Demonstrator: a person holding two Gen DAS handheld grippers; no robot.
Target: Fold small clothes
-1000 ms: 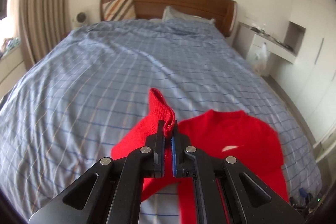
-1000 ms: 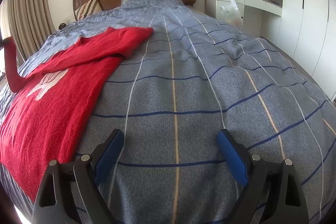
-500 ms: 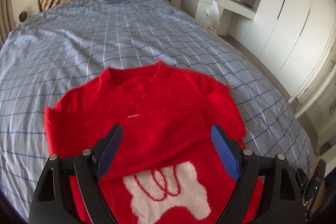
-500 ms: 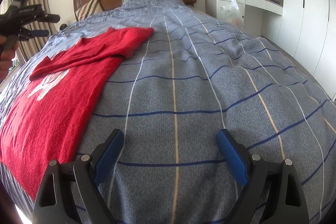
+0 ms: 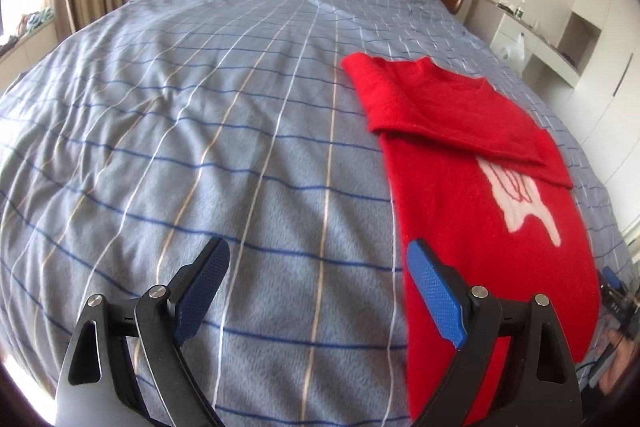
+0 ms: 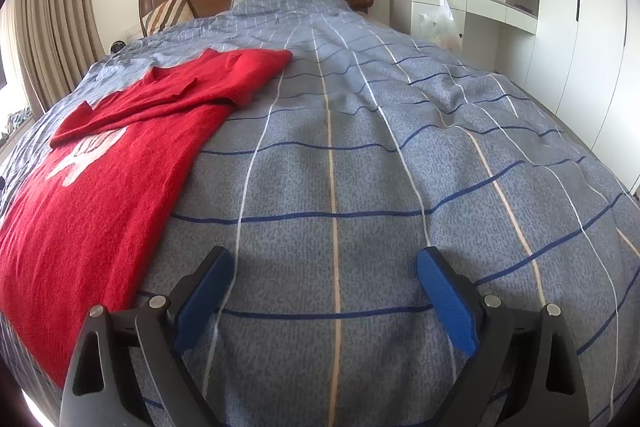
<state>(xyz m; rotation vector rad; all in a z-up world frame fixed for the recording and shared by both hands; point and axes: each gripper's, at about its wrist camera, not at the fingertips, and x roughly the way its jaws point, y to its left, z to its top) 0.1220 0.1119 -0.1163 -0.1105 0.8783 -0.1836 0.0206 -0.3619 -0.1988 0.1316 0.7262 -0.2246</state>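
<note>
The red sweater [image 5: 480, 163] lay flat on the bed [image 5: 200, 107], both sleeves folded across the chest over a white motif, its hem toward the bed's near edge. The left gripper [image 5: 320, 291] hovered beside the sweater's edge, fingers spread and empty. The right gripper [image 6: 324, 291] hovered over bare bedcover on the opposite side, fingers likewise spread, holding nothing.

Risks noted: the soft, rumpled bedcover could be pinched together with the knit. Lifting the hem unevenly could drag the loosely laid sleeves out of place. The hem near the bed edge might slide off.
</note>
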